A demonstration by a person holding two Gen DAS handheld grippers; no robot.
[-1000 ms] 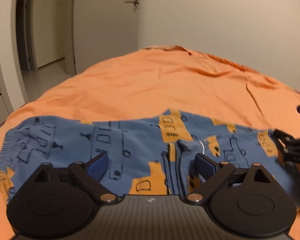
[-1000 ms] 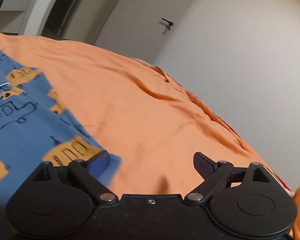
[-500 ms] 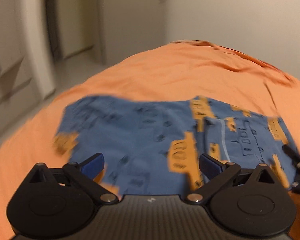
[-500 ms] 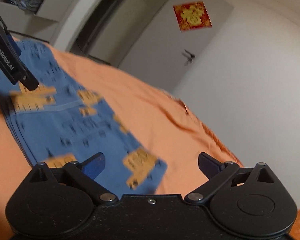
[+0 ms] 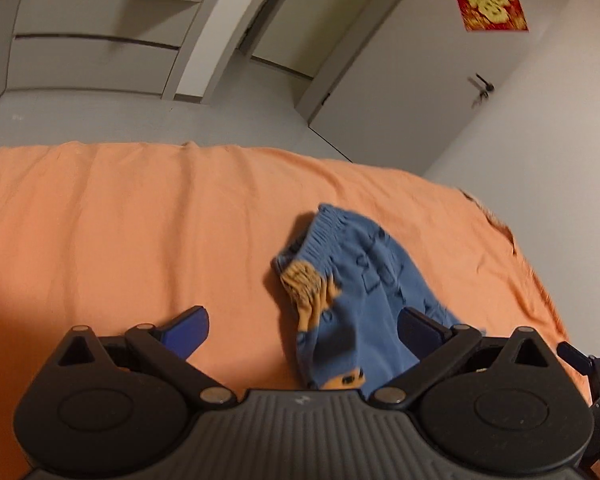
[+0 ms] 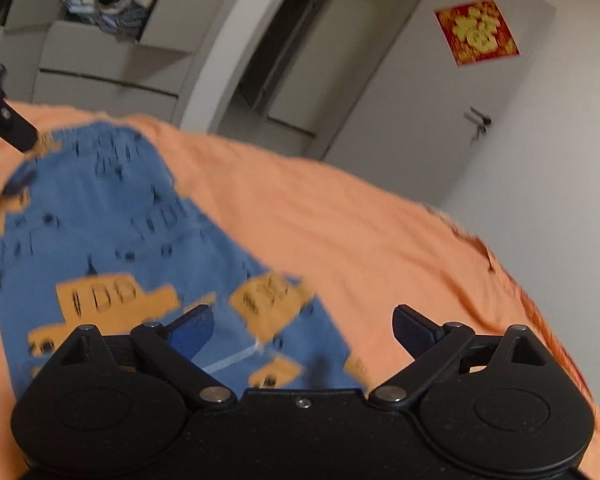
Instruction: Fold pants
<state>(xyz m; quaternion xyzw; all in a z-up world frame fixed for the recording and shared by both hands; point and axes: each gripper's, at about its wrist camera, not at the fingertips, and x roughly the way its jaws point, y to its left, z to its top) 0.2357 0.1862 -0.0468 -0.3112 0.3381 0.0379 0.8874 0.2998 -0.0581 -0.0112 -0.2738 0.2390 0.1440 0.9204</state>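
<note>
The blue pants [image 5: 352,280] with orange truck prints lie folded on the orange bed sheet [image 5: 120,220], waistband at the far end. My left gripper [image 5: 300,328] is open above the sheet, the pants near its right finger. In the right wrist view the pants [image 6: 112,240] spread flat from far left to just under my open right gripper [image 6: 302,324]. The left gripper's fingertip [image 6: 16,132] shows at the pants' far left corner. Neither gripper holds cloth.
A white wardrobe with drawers [image 5: 92,60] and an open doorway [image 5: 284,32] stand beyond the bed. A grey door [image 5: 440,72] bears a red paper decoration [image 5: 488,2]. The bed edge runs at right [image 5: 540,280].
Both cameras have swung left and back from the pants. The left gripper moved from over the pants' middle toward the waistband side. The pants now look folded narrower.
</note>
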